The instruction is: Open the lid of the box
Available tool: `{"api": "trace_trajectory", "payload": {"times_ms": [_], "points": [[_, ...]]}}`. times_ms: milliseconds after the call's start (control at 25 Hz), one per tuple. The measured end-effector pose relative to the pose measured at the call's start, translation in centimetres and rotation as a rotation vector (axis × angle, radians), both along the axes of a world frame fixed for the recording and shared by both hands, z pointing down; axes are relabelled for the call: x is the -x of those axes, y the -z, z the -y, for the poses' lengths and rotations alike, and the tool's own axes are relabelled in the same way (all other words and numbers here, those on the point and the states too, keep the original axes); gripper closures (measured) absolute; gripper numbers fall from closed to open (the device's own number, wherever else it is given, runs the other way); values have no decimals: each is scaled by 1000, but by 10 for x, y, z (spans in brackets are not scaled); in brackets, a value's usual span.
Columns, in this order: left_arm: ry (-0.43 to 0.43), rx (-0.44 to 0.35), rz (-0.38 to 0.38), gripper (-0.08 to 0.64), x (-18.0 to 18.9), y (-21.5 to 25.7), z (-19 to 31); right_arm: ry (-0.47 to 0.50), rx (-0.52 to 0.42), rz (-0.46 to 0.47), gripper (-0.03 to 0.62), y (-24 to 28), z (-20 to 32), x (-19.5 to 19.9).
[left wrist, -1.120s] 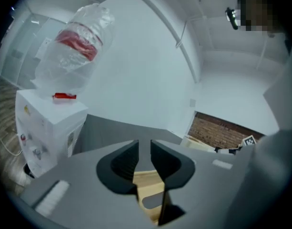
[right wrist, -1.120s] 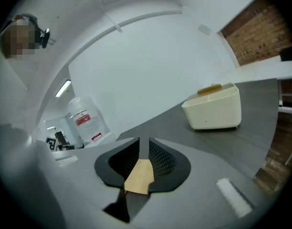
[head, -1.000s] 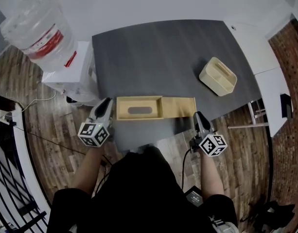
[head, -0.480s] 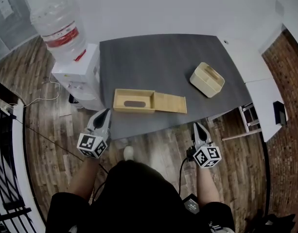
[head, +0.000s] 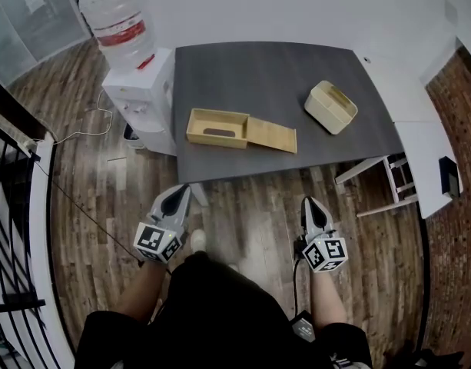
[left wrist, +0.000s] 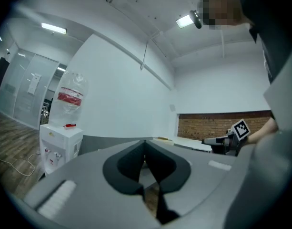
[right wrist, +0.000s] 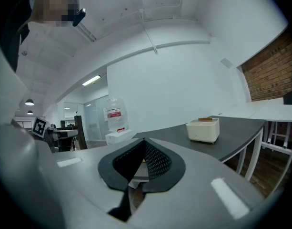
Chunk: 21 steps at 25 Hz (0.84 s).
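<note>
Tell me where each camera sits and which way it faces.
Head view: on the head, facing down at the table and wooden box; left gripper, right gripper, forearms show.
Left gripper view: on that gripper, facing level along its shut jaws; right gripper shows.
Right gripper view: likewise; left gripper shows.
Shared: water dispenser.

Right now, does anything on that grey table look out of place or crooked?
Only the wooden box: its lid is slid out to the right, and the whole thing lies a little askew to the table edge. The cream container stands upright. Nothing looks spilled or broken.
</note>
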<state>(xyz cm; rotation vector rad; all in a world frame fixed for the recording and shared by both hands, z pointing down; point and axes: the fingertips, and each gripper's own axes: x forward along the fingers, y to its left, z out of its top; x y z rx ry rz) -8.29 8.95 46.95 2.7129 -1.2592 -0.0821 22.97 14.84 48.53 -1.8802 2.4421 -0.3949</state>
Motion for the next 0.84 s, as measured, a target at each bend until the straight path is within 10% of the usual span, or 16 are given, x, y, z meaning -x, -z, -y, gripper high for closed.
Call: {"api": "trace_trajectory", "payload": {"times_ms": [840], "points": [[-32,0,-34,560,23,6,1,-34,-14,34,592,5,3,22]]}}
